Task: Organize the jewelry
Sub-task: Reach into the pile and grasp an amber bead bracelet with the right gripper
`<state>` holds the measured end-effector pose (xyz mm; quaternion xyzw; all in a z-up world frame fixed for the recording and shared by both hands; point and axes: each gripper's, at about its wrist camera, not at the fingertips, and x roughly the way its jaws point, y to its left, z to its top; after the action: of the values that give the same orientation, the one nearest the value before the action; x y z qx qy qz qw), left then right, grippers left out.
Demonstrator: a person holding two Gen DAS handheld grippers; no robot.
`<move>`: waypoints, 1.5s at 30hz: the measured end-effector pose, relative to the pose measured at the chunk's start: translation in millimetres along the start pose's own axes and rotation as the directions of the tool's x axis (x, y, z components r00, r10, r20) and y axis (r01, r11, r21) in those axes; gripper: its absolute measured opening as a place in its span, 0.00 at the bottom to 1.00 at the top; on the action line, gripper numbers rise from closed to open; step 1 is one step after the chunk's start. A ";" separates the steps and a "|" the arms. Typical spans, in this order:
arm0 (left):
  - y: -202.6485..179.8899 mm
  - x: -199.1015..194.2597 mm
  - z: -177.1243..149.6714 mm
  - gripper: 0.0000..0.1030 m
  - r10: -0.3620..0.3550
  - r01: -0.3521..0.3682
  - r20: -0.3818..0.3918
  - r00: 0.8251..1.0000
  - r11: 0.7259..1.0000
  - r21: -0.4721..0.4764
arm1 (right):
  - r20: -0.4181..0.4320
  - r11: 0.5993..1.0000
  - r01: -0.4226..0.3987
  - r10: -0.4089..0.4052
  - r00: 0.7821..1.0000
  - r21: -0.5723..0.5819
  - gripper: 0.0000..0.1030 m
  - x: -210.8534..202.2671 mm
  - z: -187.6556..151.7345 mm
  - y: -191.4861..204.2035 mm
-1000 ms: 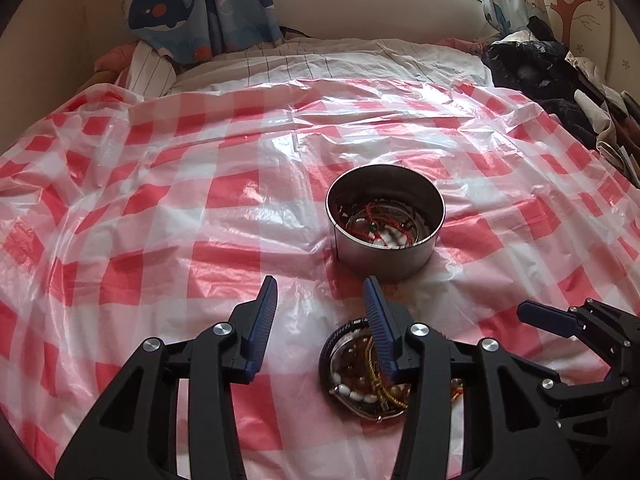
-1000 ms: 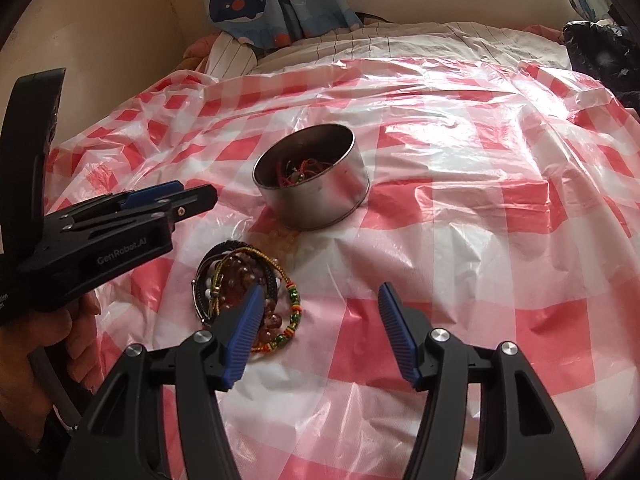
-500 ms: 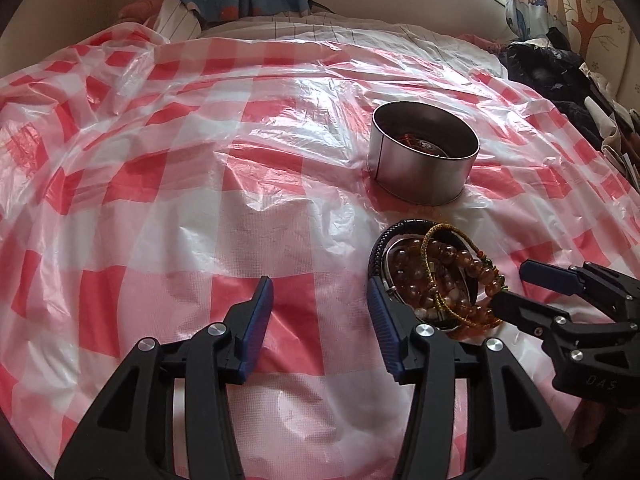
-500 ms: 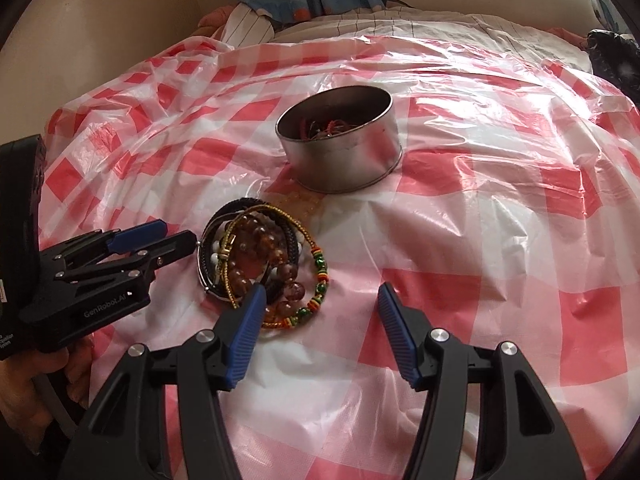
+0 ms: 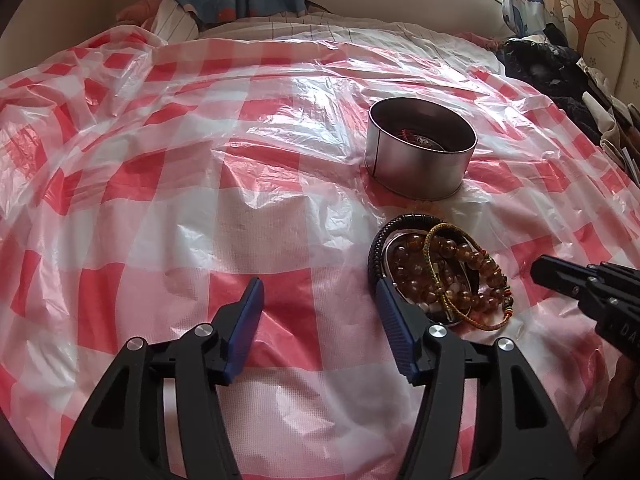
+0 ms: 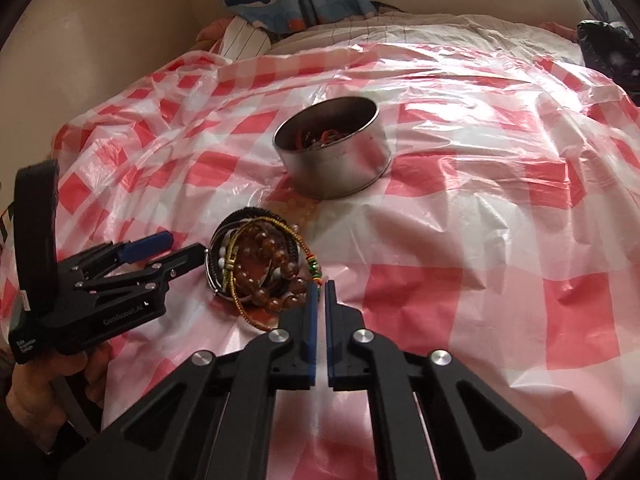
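On the bed, over a crinkled red-and-white checked plastic sheet (image 5: 168, 208), a round, straight-walled silver metal tin (image 5: 420, 160) stands with some red and dark jewellery already lying inside, and just in front of it, a little apart, rests a tangled heap of bracelets (image 6: 260, 264): a black braided cord ring (image 5: 394, 226), a strand of translucent amber-brown beads (image 5: 472, 256), a thin woven yellow-green cord with small coloured beads (image 6: 314, 266), and a few white beads half hidden beneath. The right claw (image 6: 319, 286) has just been closing and now stands with its blue pads almost together at the near edge of the heap; the coloured end of the yellow-green cord lies right at its tips, but whether the cord is actually pinched cannot be told from either view. The left claw (image 5: 318, 292) has just been opening and stands about half spread with nothing between its pads, its right-hand finger tip at the heap's outer black ring. The bracelets are judged light, limp and loosely interlinked, so lifting one is likely to drag its neighbours; the glossy beads would probably slip, making a single cord loop the better purchase. The sheet looks slippery and may wrinkle or be caught under a low pinch.
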<state>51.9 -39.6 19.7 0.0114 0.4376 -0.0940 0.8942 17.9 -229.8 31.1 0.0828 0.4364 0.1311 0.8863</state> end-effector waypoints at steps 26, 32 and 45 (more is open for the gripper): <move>1.2 1.4 -6.1 0.64 -0.012 0.012 0.008 1.000 1.000 -0.005 | -0.055 0.994 -0.111 0.110 0.992 -0.021 0.08 0.5 -6.7 12.5; 2.0 -14.8 -11.0 0.67 -0.013 0.013 0.056 0.998 1.000 0.001 | -0.040 0.993 -0.110 0.112 0.993 0.037 0.46 9.2 2.4 2.7; 0.7 -16.9 -14.6 0.67 -0.011 0.011 0.038 0.999 1.000 0.012 | 0.000 0.972 -0.207 0.209 0.978 0.108 0.14 -0.1 7.4 -4.6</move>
<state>30.6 -34.7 23.9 0.0127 0.4199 -0.1017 0.9018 24.5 -234.4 34.4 0.1746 0.4369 0.2001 0.8594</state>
